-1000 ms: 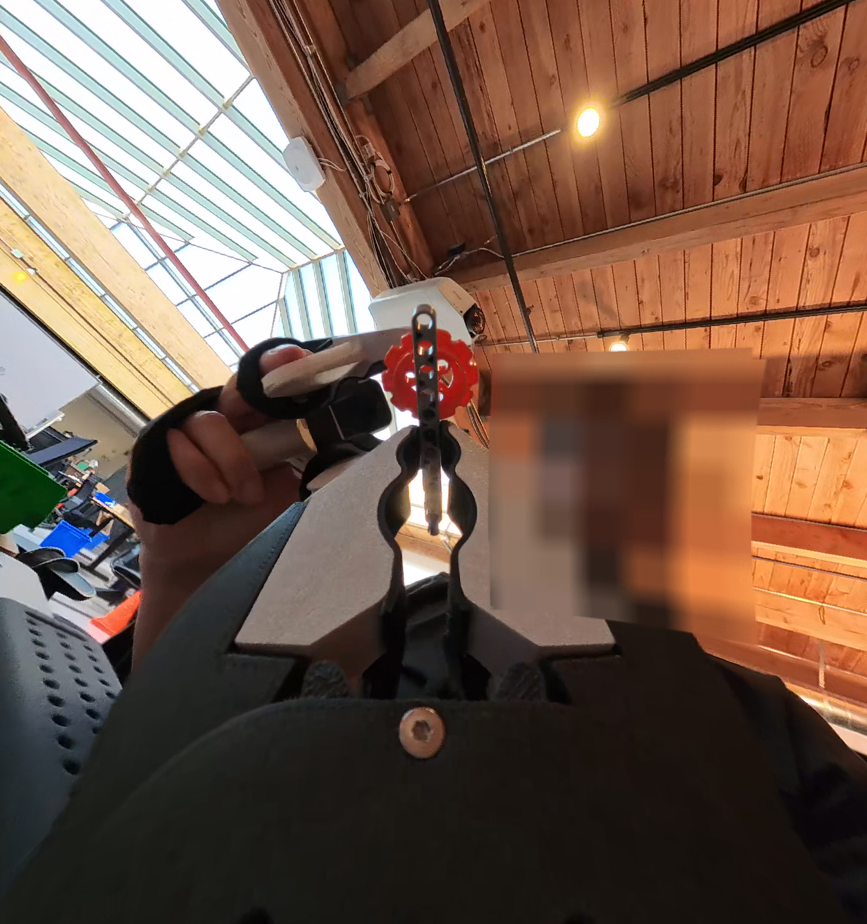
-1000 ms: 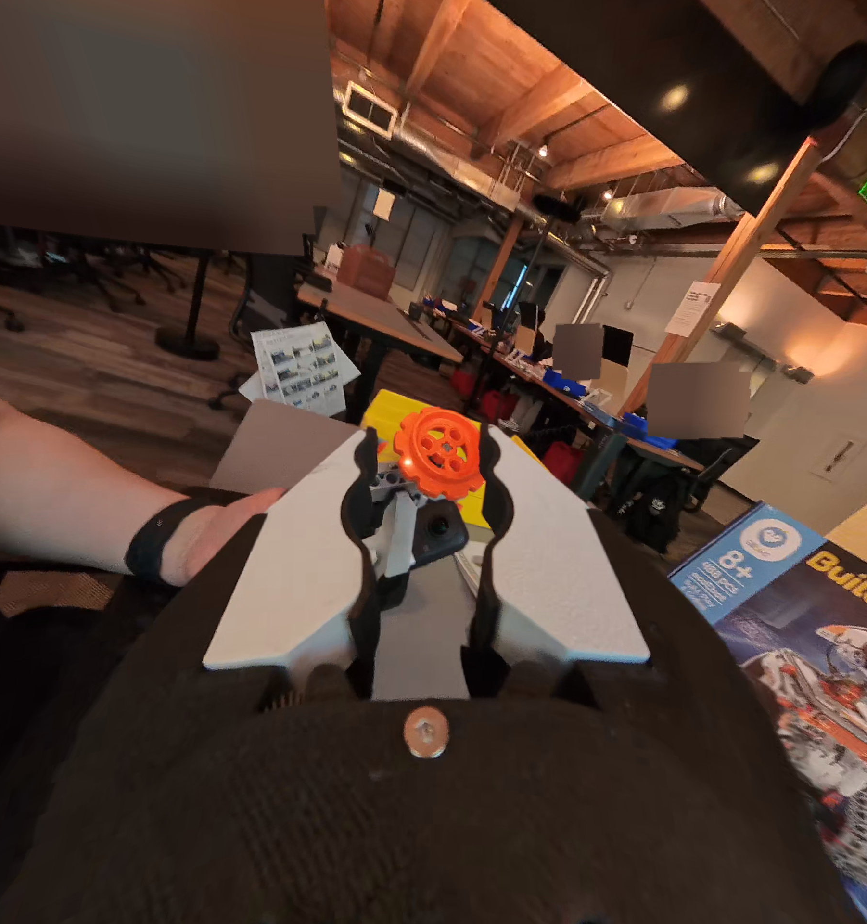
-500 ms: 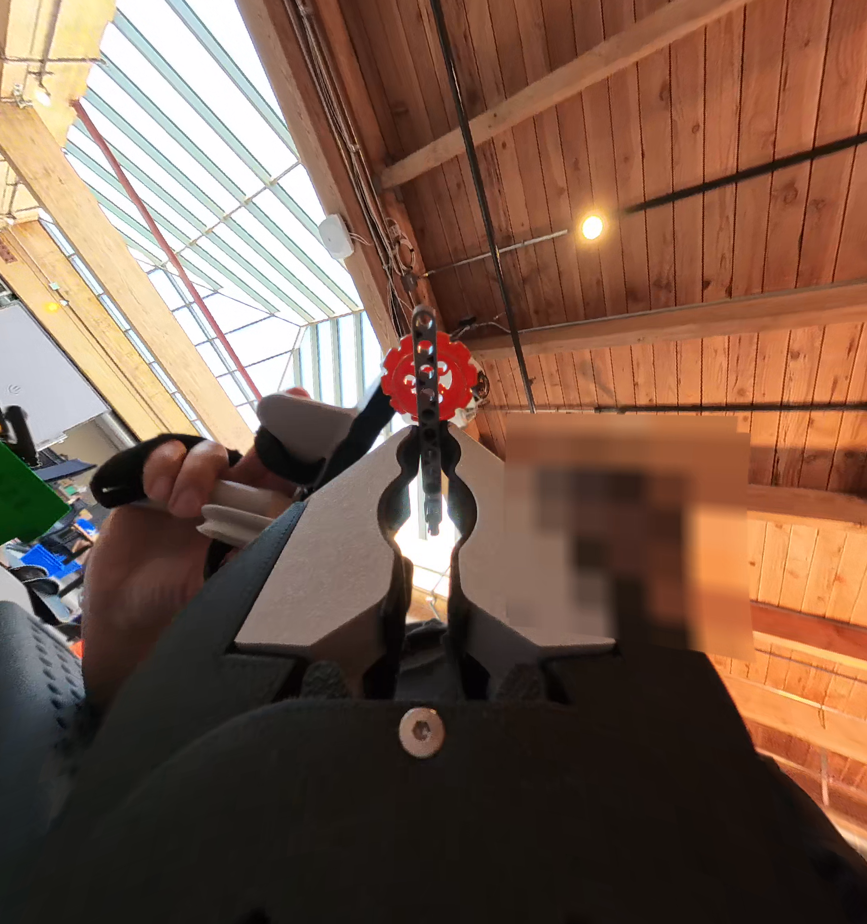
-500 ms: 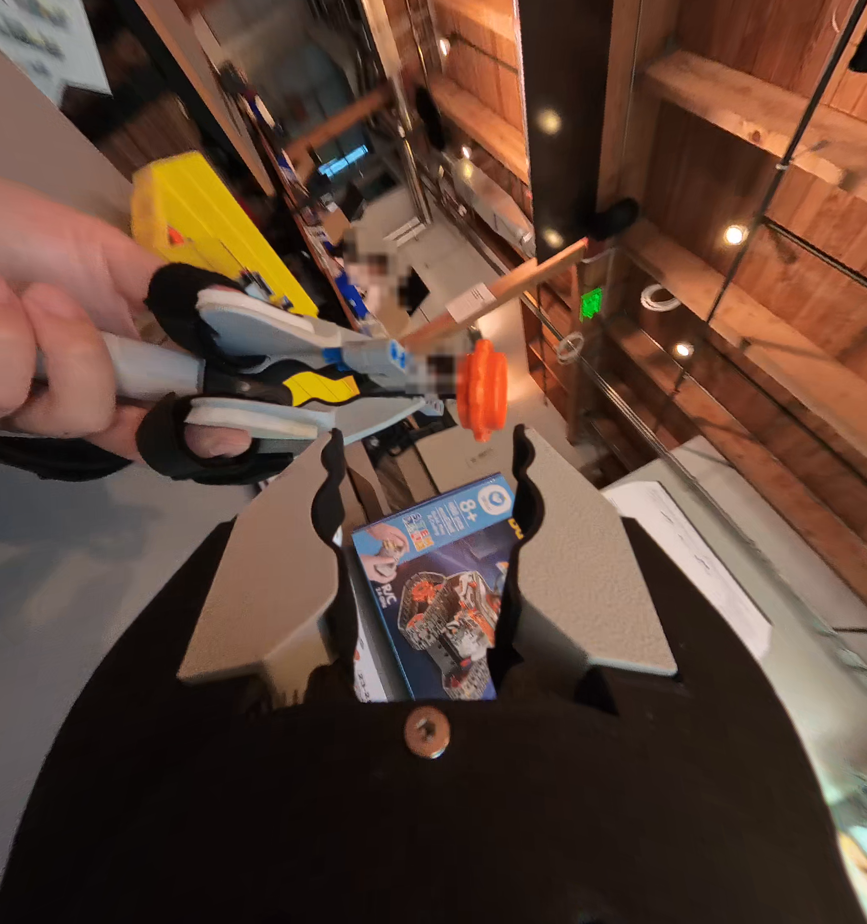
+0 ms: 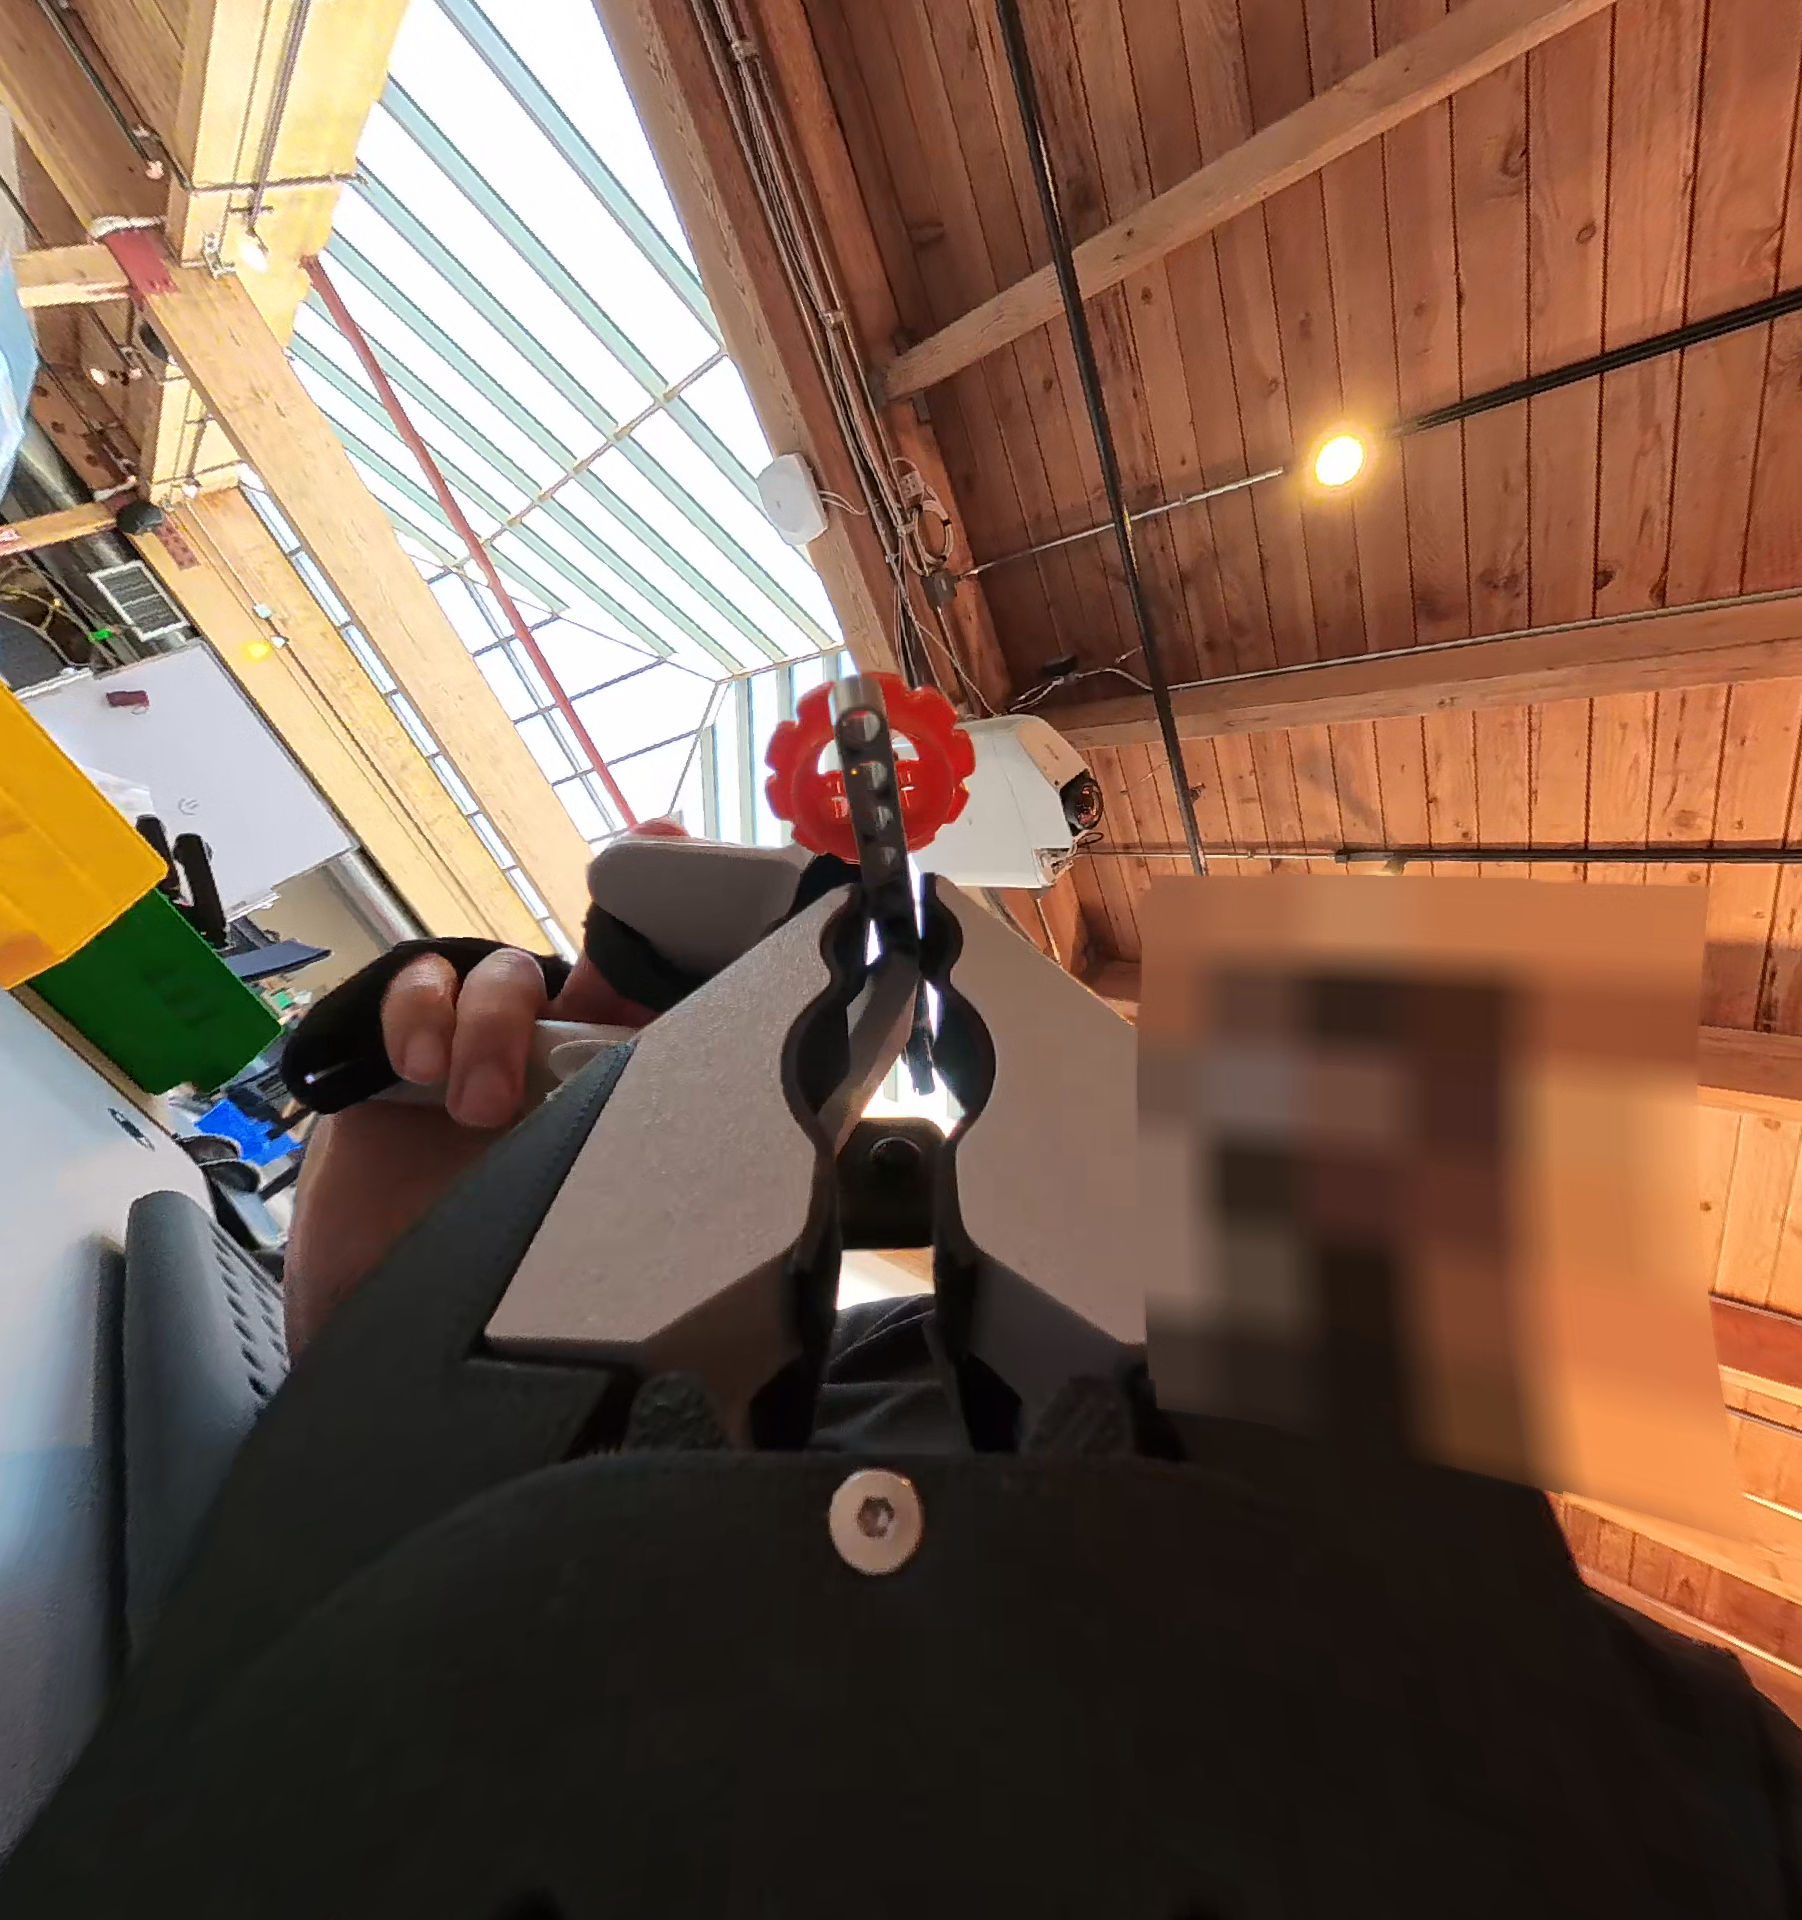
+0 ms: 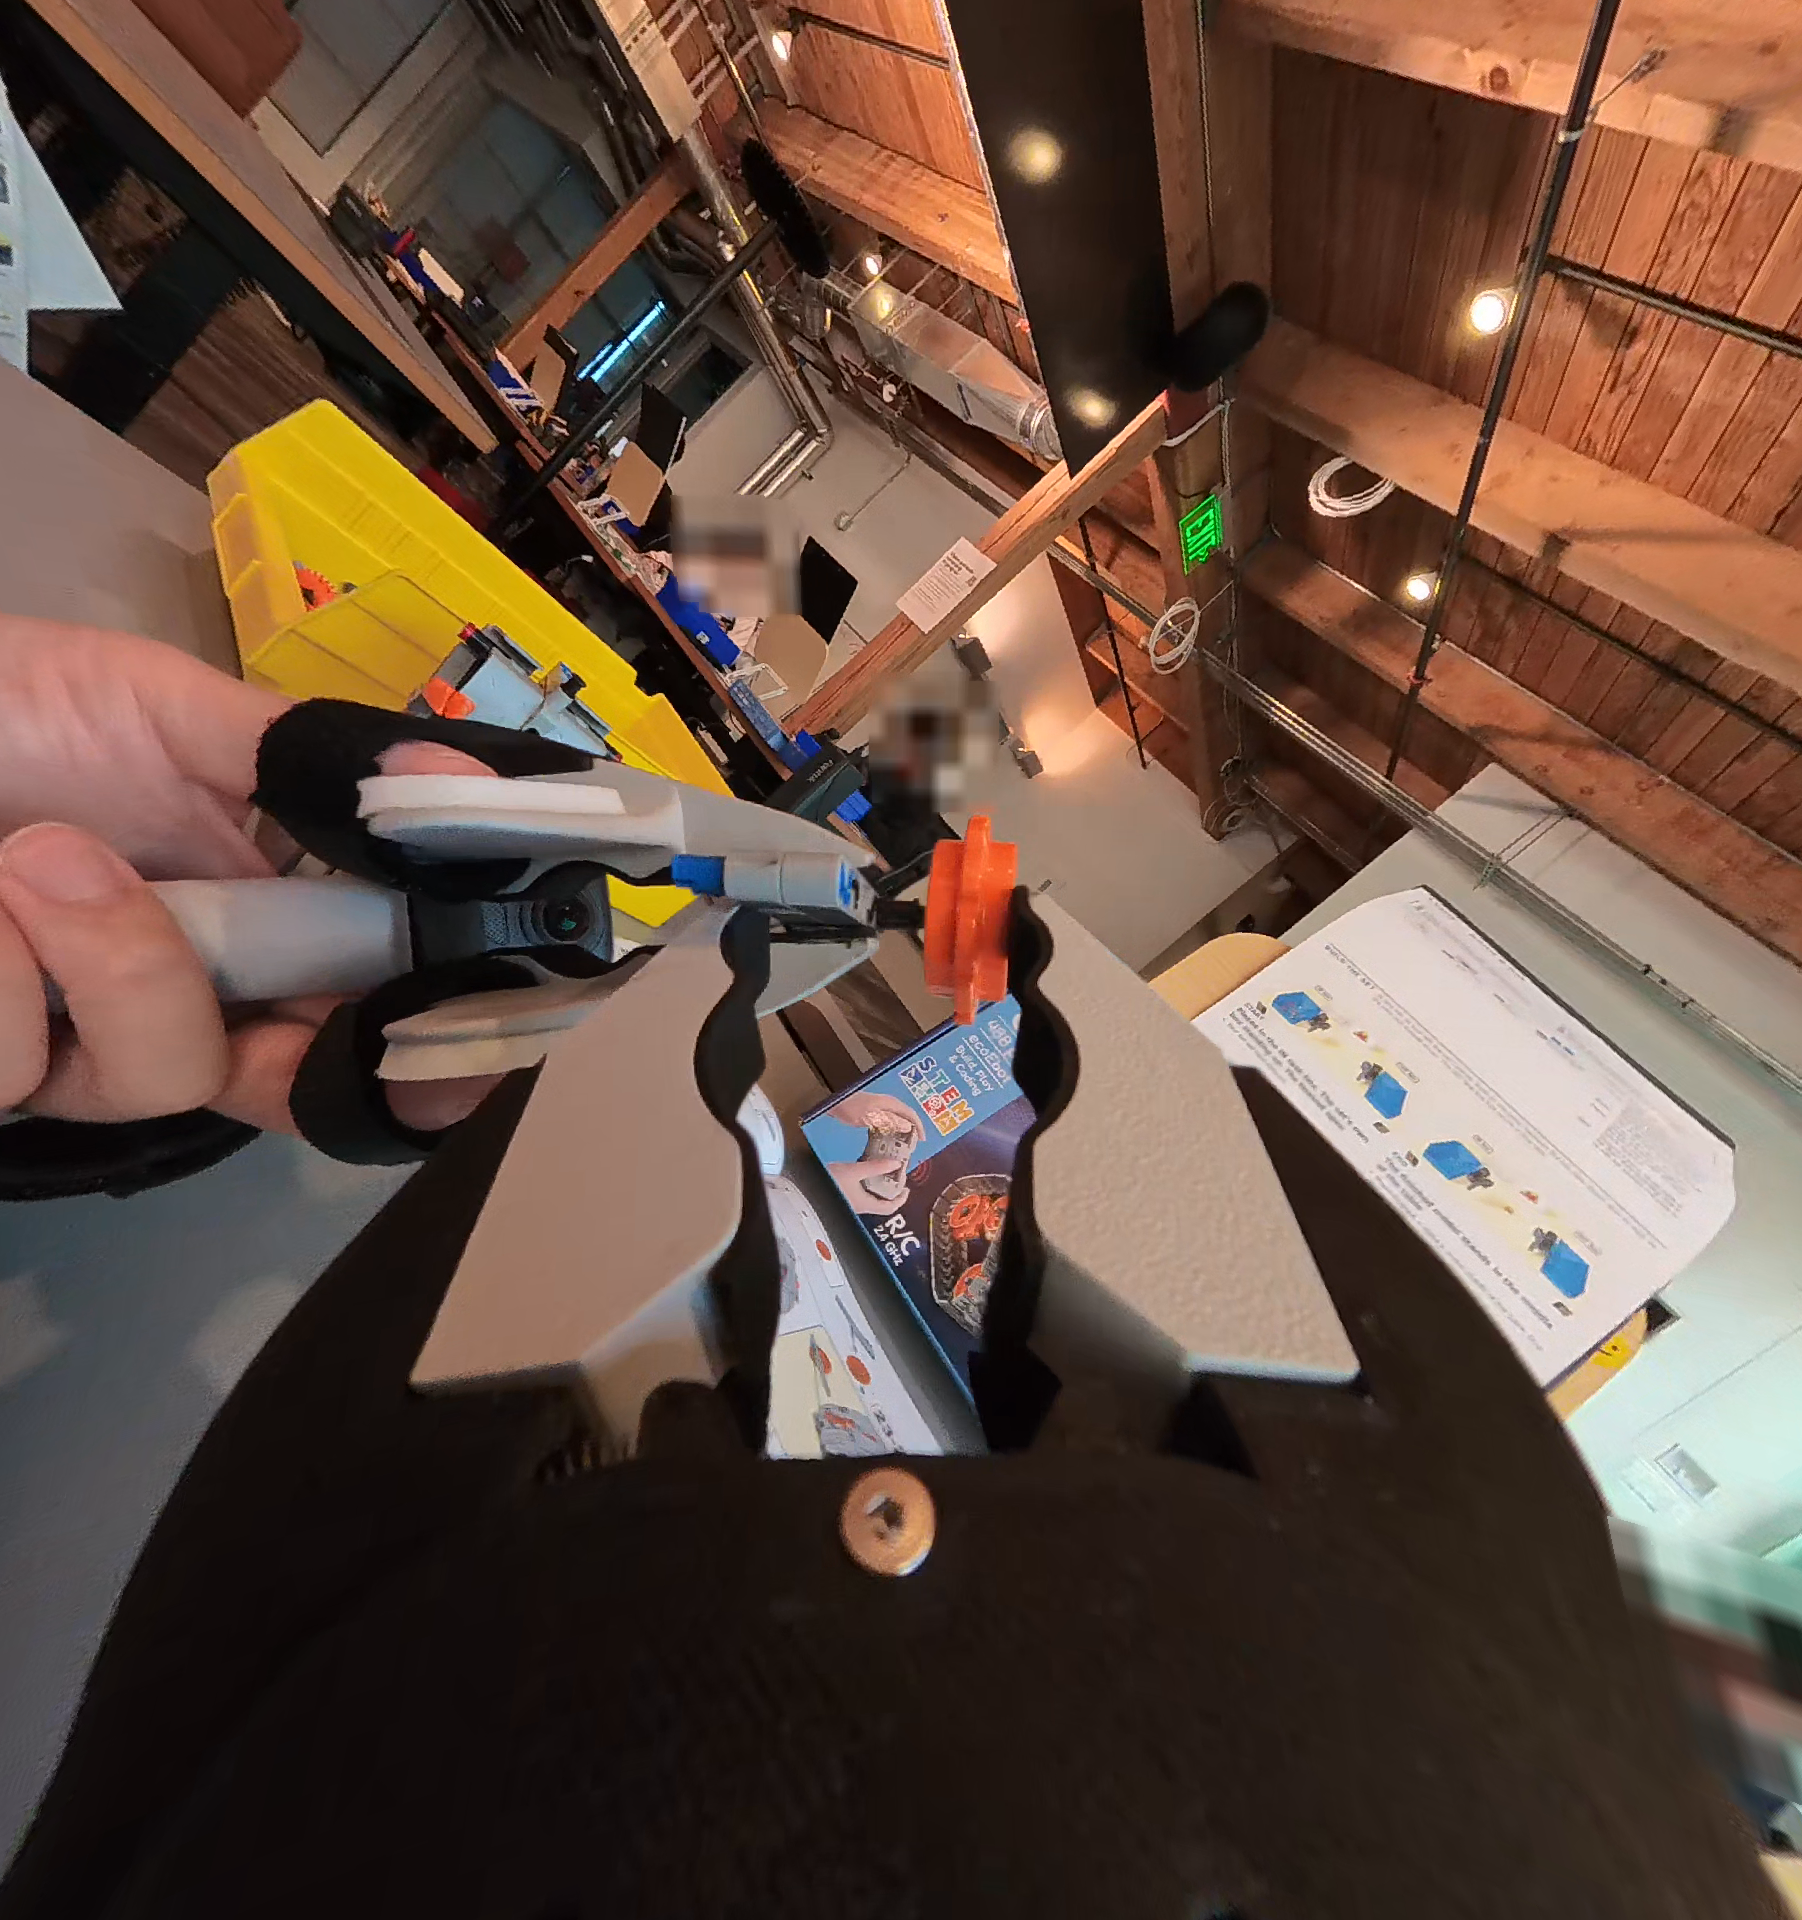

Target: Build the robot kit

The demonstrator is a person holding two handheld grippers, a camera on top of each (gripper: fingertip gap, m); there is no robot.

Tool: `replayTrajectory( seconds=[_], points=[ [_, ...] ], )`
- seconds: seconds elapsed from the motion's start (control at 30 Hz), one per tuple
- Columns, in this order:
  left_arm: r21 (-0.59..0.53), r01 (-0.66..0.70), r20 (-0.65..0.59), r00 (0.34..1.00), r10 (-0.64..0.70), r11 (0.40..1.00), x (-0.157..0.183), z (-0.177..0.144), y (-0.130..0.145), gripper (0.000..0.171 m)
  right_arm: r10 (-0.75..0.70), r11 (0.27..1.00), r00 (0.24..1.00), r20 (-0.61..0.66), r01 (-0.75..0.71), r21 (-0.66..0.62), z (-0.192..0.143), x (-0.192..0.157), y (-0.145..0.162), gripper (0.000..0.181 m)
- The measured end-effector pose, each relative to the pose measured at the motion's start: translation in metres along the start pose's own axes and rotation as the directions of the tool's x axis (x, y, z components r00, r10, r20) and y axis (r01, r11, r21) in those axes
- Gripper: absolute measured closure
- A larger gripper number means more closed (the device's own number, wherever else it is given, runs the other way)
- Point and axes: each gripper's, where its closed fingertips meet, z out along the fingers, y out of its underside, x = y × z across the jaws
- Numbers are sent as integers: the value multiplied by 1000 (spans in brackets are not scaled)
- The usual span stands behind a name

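Note:
My left gripper [image 5: 892,920] points up at the ceiling and is shut on a thin dark perforated beam [image 5: 874,821] that carries a red-orange gear wheel [image 5: 819,774] at its top. In the right wrist view a hand holds the left gripper [image 6: 845,896] in from the left, with a small grey and blue part in its jaws and the gear [image 6: 964,914] at the end. My right gripper [image 6: 881,925] is open, and the gear sits just in front of its right fingertip. One of the right gripper's fingers [image 5: 689,894] shows behind the left one.
A yellow parts bin [image 6: 409,582] stands at the left. A blue kit box [image 6: 928,1164] and an open instruction booklet [image 6: 1479,1122] lie on the table below. A green bin [image 5: 149,997], a yellow bin [image 5: 14,831] and a perforated grey chair back [image 5: 201,1330] are at the left. Left and right tips are no more than a few centimetres apart.
A second ago the gear sat between my open right fingers. The right gripper has since turned and drawn back, so the gear now lies at its tips. The left gripper kept its hold and tilted.

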Motion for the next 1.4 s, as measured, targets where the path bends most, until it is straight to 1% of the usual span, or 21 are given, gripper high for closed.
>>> replayTrajectory(
  seconds=[0.03, 0.2, 0.27, 0.3, 0.33, 0.37, 0.43, 0.53, 0.57, 0.6, 0.63, 0.7, 0.77, 0.83, 0.9, 0.97, 1.0, 1.07, 1.2, 1.3, 1.4],
  points=[
    [-11, -12, 11, 1000, 12, 1000, 0, 1, 2, 163, 19, 1000, 1000, 12, -19, 4, -1, 0, 0, 137],
    [-85, -165, 144, 974, 176, 983, -8, 3, 10, 143, 210, 976, 976, 64, -213, 44, -12, 15, 2, 137],
    [-116, -258, 229, 933, 278, 959, -13, 0, 8, 134, 305, 948, 943, 135, -314, 56, -18, 17, 3, 137],
    [-144, -336, 284, 887, 364, 931, -15, -3, 7, 130, 363, 925, 912, 193, -378, 46, -21, 15, 5, 137],
    [-187, -427, 333, 820, 466, 885, -16, -5, 5, 127, 422, 898, 874, 240, -440, 23, -24, 15, 8, 137],
    [-249, -514, 366, 735, 571, 821, -16, -6, 6, 127, 480, 868, 835, 268, -497, -2, -26, 16, 13, 137],
    [-418, -621, 369, 550, 749, 663, -18, -8, 15, 126, 585, 793, 726, 362, -606, -66, -34, 13, 20, 138],
    [-681, -611, 271, 303, 914, 404, -32, -18, 26, 118, 667, 678, 555, 497, -728, -97, -46, 14, 13, 138],
    [-737, -592, 226, 237, 945, 325, -36, -23, 27, 117, 678, 643, 506, 534, -760, -97, -49, 15, 9, 138],
    [-769, -581, 185, 196, 963, 266, -38, -24, 29, 114, 679, 618, 466, 567, -780, -98, -52, 14, 5, 139],
    [-776, -586, 151, 188, 970, 234, -38, -22, 32, 112, 674, 607, 441, 593, -788, -103, -54, 12, 2, 138],
    [-763, -612, 108, 196, 975, 208, -35, -16, 39, 111, 652, 619, 442, 616, -780, -96, -56, 7, -1, 139],
    [-756, -631, 85, 167, 982, 173, -34, -13, 42, 111, 628, 640, 445, 638, -762, -99, -57, -1, -3, 138],
    [-751, -650, 46, 119, 992, 113, -31, -10, 45, 115, 606, 654, 445, 659, -751, -94, -57, -9, -5, 138],
    [-756, -654, -6, 46, 999, 26, -30, -10, 49, 126, 594, 658, 430, 680, -745, -104, -58, -17, -7, 138],
    [-771, -634, -51, -33, 998, -61, -32, -14, 50, 127, 586, 660, 424, 691, -744, -104, -57, -22, -8, 138],
    [-771, -631, -63, -58, 996, -85, -31, -14, 52, 127, 572, 666, 427, 700, -741, -91, -58, -23, -9, 138],
    [-779, -617, -76, -82, 994, -110, -31, -18, 54, 127, 551, 685, 438, 710, -724, -85, -59, -27, -9, 138],
    [-793, -598, -71, -104, 992, -119, -28, -24, 50, 128, 534, 735, 496, 685, -673, -85, -56, -32, -2, 138],
    [-812, -561, -74, -177, 981, -162, -27, -32, 40, 128, 516, 792, 580, 630, -604, -91, -52, -32, 12, 138],
    [-842, -495, -105, -241, 965, -215, -30, -43, 33, 128, 473, 863, 648, 597, -476, -167, -50, -43, 35, 136]
  ],
)
